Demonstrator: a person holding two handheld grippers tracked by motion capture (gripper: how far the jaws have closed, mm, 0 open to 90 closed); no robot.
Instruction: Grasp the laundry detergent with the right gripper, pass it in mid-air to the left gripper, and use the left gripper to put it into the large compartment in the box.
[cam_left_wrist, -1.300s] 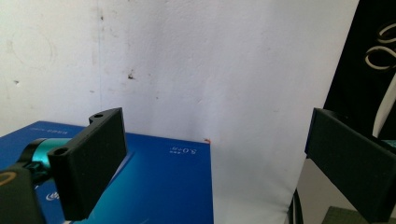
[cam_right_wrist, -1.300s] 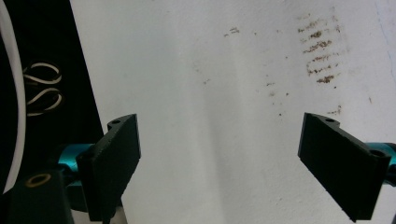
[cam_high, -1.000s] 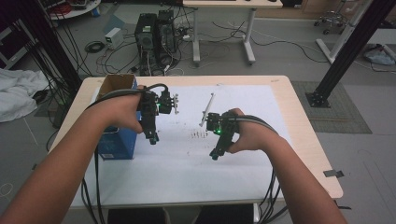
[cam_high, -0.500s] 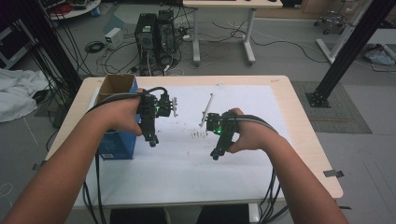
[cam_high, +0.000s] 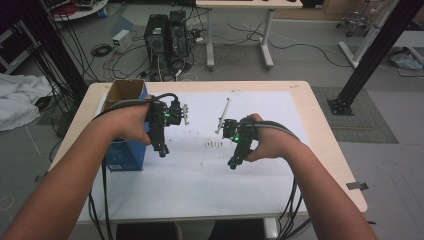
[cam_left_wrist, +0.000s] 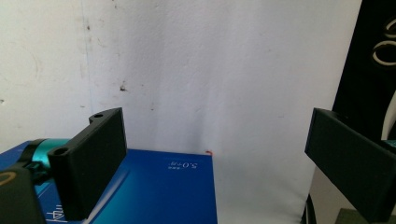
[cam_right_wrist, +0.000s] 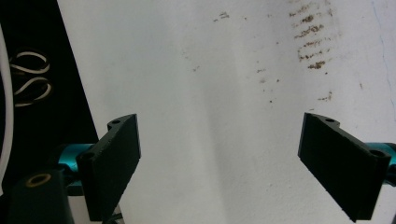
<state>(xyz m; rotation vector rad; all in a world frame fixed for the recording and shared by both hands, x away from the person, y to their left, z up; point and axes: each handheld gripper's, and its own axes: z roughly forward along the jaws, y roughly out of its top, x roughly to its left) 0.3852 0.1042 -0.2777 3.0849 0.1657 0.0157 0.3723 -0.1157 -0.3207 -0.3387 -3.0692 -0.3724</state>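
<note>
Seen from above: left hand-held gripper (cam_high: 163, 150) and right hand-held gripper (cam_high: 234, 162) hovering over the white paper sheet (cam_high: 200, 175) on the pale wooden tabletop (cam_high: 320, 120), beside a row of small brown specks (cam_high: 214, 144). Blue cardboard box (cam_high: 125, 150) just left of the left one. Closer up: both sets of jaws wide apart, nothing between them; blue box face (cam_left_wrist: 163, 186) beneath the left, specks (cam_right_wrist: 310, 42) beyond the right.

The white paper sheet (cam_high: 200, 180) over the table looks matt and faintly wrinkled, speckled with brown marks (cam_high: 214, 144) at 12 o'clock of its middle. The tabletop's (cam_high: 325, 135) bare rim is smooth pale wood. The blue box (cam_left_wrist: 159, 191) is glossy printed card, its open flaps (cam_high: 122, 90) plain brown cardboard. Both grippers' jaws are matt black plastic.
</note>
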